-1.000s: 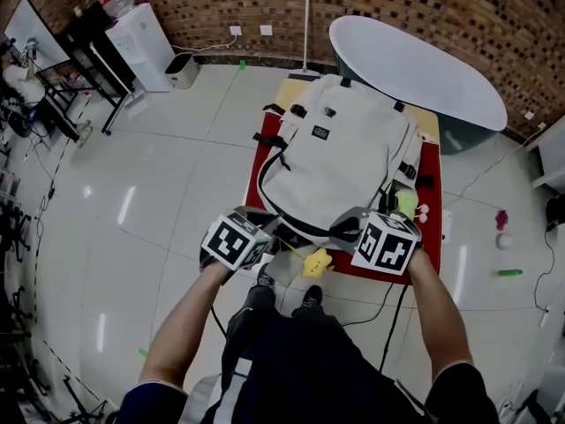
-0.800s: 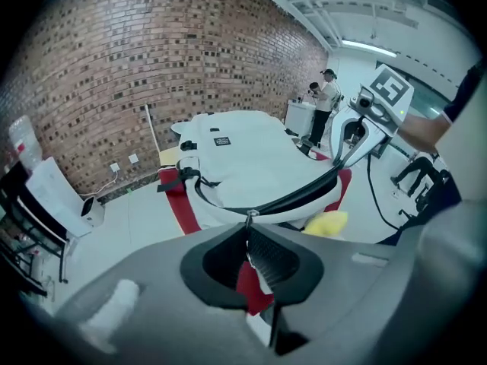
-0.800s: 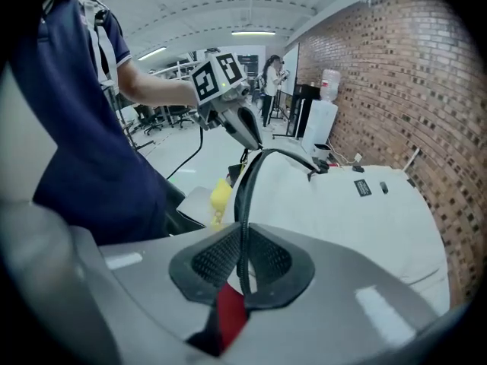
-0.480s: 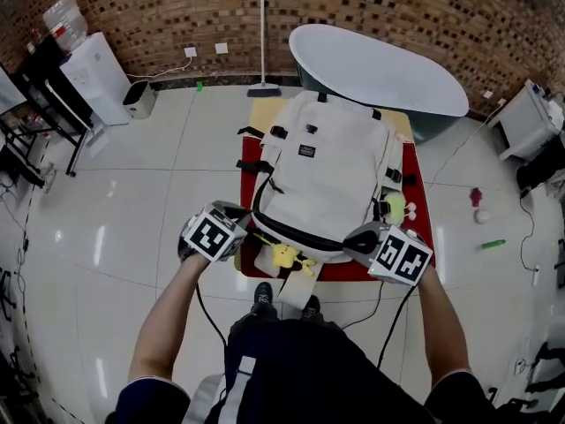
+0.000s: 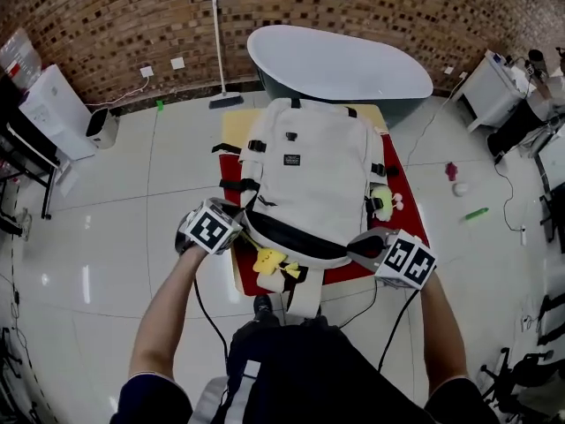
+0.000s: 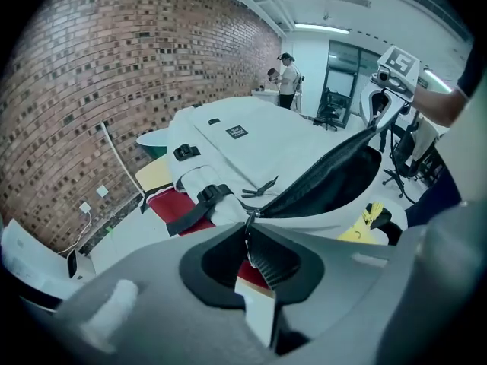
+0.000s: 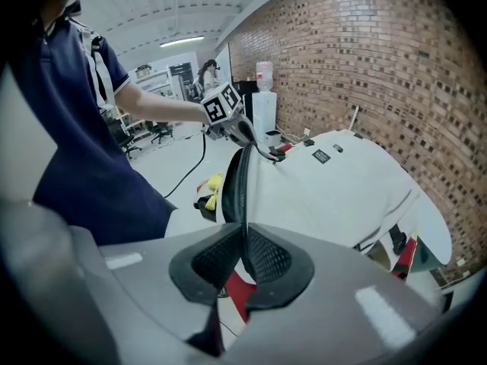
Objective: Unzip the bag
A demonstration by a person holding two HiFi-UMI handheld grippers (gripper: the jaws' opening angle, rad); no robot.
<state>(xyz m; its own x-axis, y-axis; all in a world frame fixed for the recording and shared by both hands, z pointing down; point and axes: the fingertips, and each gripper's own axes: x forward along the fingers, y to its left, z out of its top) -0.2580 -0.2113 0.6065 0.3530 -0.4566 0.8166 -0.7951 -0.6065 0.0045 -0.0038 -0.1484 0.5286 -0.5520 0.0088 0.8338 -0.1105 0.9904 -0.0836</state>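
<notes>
A white backpack [image 5: 309, 170] lies flat on a red-covered table [image 5: 408, 208]. Its zip stands open along the near end as a dark slit [image 5: 296, 237]. My left gripper [image 5: 240, 226] is at the bag's near left corner, shut on the metal zip pull [image 6: 249, 217]. My right gripper [image 5: 362, 247] is at the near right corner, shut on the black edge of the bag's opening [image 7: 243, 204]. In the left gripper view the slit [image 6: 335, 181] runs away toward the right gripper [image 6: 396, 67]. A yellow plush toy [image 5: 267, 261] lies under the near edge.
A white oval tub [image 5: 340, 60] stands behind the table, with a broom [image 5: 217, 51] against the brick wall. A yellow-green toy [image 5: 381, 200] sits at the bag's right side. Cables hang by my legs. A person [image 6: 288, 78] stands far off in the room.
The head view has swung, so the bag sits more to the left in the frame. Both grippers keep their hold at the near corners and stand a little further apart.
</notes>
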